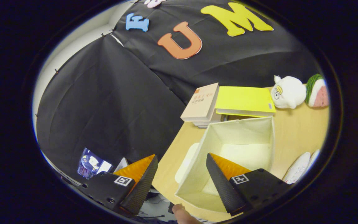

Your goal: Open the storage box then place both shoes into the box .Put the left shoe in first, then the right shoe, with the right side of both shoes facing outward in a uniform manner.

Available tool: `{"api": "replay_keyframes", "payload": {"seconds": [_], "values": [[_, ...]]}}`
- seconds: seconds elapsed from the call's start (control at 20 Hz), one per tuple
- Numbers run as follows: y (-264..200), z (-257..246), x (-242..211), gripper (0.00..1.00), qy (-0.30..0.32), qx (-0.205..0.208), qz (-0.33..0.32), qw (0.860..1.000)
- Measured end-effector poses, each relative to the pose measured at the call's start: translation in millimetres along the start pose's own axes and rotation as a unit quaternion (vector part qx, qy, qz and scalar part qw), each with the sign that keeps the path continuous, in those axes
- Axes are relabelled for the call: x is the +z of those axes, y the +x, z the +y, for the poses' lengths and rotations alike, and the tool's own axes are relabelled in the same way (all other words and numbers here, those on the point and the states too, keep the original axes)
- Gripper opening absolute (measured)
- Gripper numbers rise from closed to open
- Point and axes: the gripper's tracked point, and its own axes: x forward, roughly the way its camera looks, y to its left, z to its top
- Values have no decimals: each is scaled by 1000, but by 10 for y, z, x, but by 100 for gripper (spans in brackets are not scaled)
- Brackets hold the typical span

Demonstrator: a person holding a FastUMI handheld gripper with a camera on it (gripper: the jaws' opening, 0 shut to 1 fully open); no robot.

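The storage box [238, 133] is a cream fabric cube standing open on the wooden table [294, 133], and the part of its inside that shows is bare. A pale flat piece [186, 161], which looks like its lid, lies against the box's left side. To the right of the box, two white rounded shapes [300, 168] with a dotted pattern peek in; they may be the shoes, but too little shows to tell. My gripper [181, 156] is open and tilted, with nothing between its fingers. One finger hangs over the box's near wall, the other beyond the table's edge.
Beyond the box lie a stack of beige books [199, 104] and a yellow book [244, 101]. A white plush toy [287, 91] and a watermelon plush [317, 90] sit at the far end. A fingertip [182, 213] shows below the fingers. A blue printed object [90, 163] lies off the table.
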Motion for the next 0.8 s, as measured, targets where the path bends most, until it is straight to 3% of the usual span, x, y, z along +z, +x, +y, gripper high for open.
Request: {"api": "replay_keyframes", "payload": {"seconds": [0.5, 0.8], "values": [[-982, -989, -454, 100, 13, -56, -21, 998], [-1333, -1795, -722, 100, 14, -131, -14, 991]]}}
